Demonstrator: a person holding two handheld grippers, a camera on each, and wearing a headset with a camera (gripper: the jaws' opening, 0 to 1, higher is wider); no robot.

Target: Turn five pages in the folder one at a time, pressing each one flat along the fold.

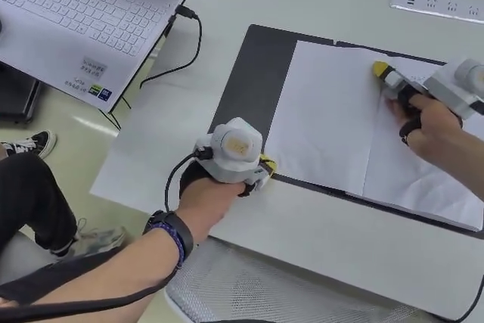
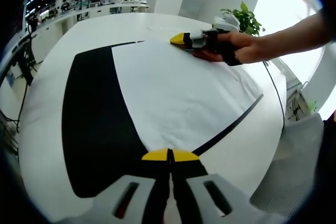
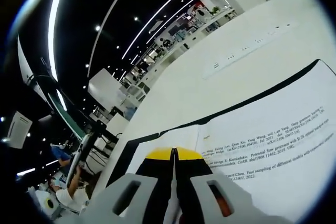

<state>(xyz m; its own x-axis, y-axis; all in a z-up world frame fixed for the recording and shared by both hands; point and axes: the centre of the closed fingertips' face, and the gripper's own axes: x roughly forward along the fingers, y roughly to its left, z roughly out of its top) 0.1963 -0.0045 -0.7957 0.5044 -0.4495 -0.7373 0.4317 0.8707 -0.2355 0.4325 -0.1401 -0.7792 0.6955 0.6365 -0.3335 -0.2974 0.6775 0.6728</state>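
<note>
Both grippers have their jaws fully together, with nothing between them. Yellow tips of the left gripper [image 1: 266, 166] are at the near edge of the folder [image 1: 253, 73], right by the near-left corner of the turned page [image 1: 325, 111]. Touching or just above, can't tell. The right gripper [image 1: 380, 70] sits at the far end of the fold [image 1: 370, 134], tips on or just over the blank turned page, with the printed page [image 1: 423, 175] just beside on its right. Folder lies open and flat on the table [image 1: 325, 240], black cover exposed left of the turned page.

Judgement: this is the press-flat step, and the run down the fold is not yet made.

Risks:
- Closed tips dragged down hard could scuff, wrinkle or tear thin paper. The printed page looks a bit rumpled toward its near edge.
- If the left gripper isn't bearing down, the folder may slide or swing on the smooth table when the right one pushes.
- Too light a press and the page may spring up.

Room:
- The fold line is free of obstacles from far end to near end.
- Folder's near edge runs near the table's near edge, so there is little slack there. Its right end is cut off by the frame.
- Cable [image 1: 189, 43] passes near the folder's far-left corner.
- Laptop [image 1: 83, 13] and power strip [image 1: 439, 4] are well apart, bare table between.
</note>
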